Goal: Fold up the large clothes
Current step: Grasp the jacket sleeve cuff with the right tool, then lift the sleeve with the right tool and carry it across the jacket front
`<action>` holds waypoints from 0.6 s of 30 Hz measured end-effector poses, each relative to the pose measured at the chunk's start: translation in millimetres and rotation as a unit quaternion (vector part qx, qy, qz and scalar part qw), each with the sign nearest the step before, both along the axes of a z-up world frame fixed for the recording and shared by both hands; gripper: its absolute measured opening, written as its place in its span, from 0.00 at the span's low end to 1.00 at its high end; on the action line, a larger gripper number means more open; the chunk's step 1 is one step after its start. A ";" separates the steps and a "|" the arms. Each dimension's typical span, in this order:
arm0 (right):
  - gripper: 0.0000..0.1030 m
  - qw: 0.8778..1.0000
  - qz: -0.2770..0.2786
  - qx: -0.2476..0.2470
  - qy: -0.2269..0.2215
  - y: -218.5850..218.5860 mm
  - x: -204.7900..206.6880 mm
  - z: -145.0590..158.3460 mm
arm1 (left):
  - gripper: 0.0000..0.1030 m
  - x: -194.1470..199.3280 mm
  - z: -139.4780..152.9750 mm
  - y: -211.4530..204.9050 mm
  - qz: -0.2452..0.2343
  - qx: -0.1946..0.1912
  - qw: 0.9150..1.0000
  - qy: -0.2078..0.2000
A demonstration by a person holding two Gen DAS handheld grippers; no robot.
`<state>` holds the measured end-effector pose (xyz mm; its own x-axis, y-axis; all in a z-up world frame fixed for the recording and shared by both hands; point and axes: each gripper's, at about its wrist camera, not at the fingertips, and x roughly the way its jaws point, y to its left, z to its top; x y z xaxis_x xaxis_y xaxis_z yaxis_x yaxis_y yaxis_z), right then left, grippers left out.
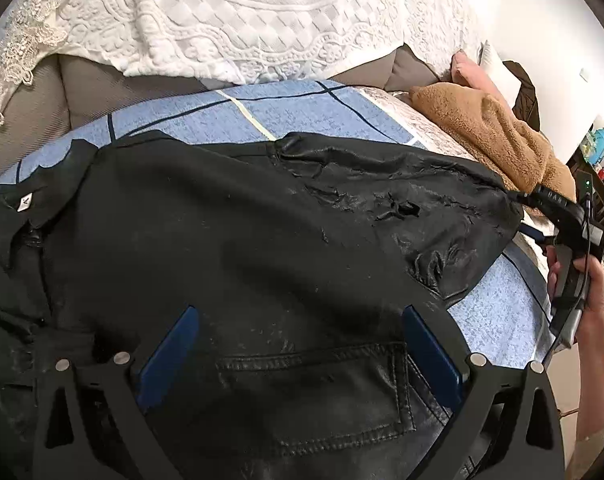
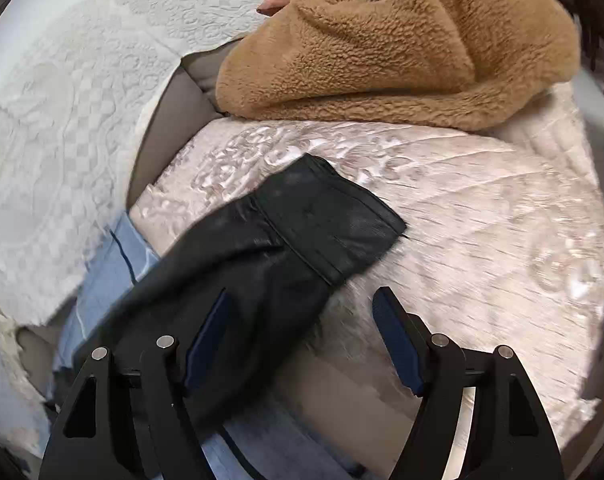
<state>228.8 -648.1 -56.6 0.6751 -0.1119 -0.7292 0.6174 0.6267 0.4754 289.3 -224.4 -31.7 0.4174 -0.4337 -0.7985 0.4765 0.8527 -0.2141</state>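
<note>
White lace throws [image 1: 237, 12] drape the grey backrest behind the couch seat we work on, and a blue checked sheet [image 1: 285, 112] covers the nearer part of that seat, giving way to a pale embossed quilt [image 2: 482, 220] toward its right end. On the quilt's far edge a tan fleece garment [image 2: 402, 40] lies bunched, with a pink cushion [image 1: 464, 66] behind it; it sits apart from the jacket's sleeve cuff and nothing blocks our reach.

Our task piece, the black leather jacket [image 1: 229, 216], is spread flat across the blue sheet, collar tag toward the left edge, a stitched pocket near us, its cracked sleeve [image 2: 269, 240] stretching right until the cuff rests on the quilt.

We hold the left gripper [image 1: 297, 356] just above the jacket's pocket area, jaws spread wide with nothing between them. The right gripper [image 2: 302, 344] hovers over the sleeve, likewise wide open and holding nothing; its left finger [image 2: 205, 344] is over the leather, the other over bare quilt. From the left wrist view we see our right hand [image 1: 582, 280] wrapped around the right gripper's handle at the seat's right edge, pointing it toward the sleeve end.
</note>
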 end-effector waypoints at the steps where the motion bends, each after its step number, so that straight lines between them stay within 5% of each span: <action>1: 0.71 1.000 -0.007 0.008 -0.008 -3.0 0.3 -0.7 | 0.99 1.1 -1.4 0.3 0.001 0.001 1.000 0.002; 5: 0.70 1.000 -0.021 0.011 -0.001 -6.9 6.1 -4.5 | 0.99 5.5 -6.2 0.4 0.011 0.017 1.000 -0.002; 12: 0.26 0.999 -0.039 0.003 0.006 -10.7 6.9 -4.3 | 0.99 7.5 -8.7 0.6 0.013 0.024 1.000 -0.002; 18: 0.16 0.999 -0.022 -0.032 -0.036 0.8 2.3 15.7 | 0.99 7.7 -4.7 6.0 0.019 0.025 0.999 -0.003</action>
<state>231.1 -647.3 -40.9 0.7193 -0.1871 -0.6690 0.6102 0.6305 0.4797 296.9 -218.4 -36.4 0.4381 -0.3766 -0.8162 0.4448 0.8799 -0.1672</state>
